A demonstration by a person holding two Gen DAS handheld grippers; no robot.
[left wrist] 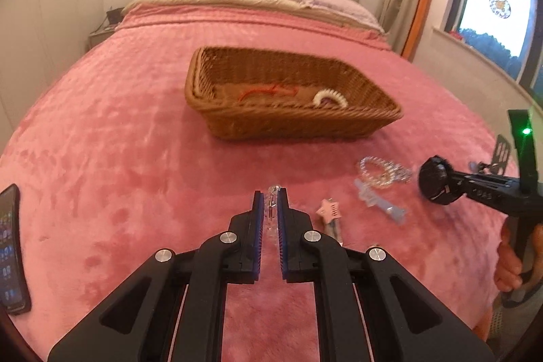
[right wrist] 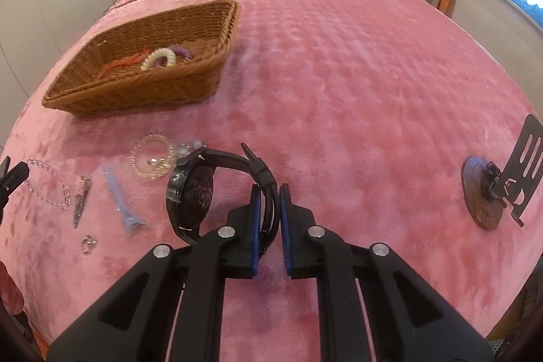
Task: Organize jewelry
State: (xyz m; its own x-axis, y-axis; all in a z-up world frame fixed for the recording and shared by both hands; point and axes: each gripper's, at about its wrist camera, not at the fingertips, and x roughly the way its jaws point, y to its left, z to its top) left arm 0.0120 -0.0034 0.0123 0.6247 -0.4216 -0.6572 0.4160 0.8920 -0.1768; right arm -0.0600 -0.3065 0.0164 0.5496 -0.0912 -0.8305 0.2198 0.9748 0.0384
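Observation:
My left gripper (left wrist: 270, 192) is shut on a clear bead bracelet (left wrist: 271, 207), just above the pink blanket; the bracelet also shows at the left of the right wrist view (right wrist: 47, 184). My right gripper (right wrist: 268, 189) is shut on the strap of a black wristwatch (right wrist: 190, 189), which also shows in the left wrist view (left wrist: 436, 180). A wicker basket (left wrist: 305, 121) (right wrist: 135, 90) farther up the bed holds a red cord (left wrist: 268, 90), a white coil hair tie (left wrist: 331, 97) and a purple one (right wrist: 181, 51).
On the blanket lie a clear coil bracelet (right wrist: 152, 158), a blue hair clip (right wrist: 120, 199), a pink star clip (left wrist: 327, 209), a small ring (right wrist: 88, 245). A phone (left wrist: 12, 250) lies at left. A phone stand on a round base (right wrist: 482, 192) sits at right.

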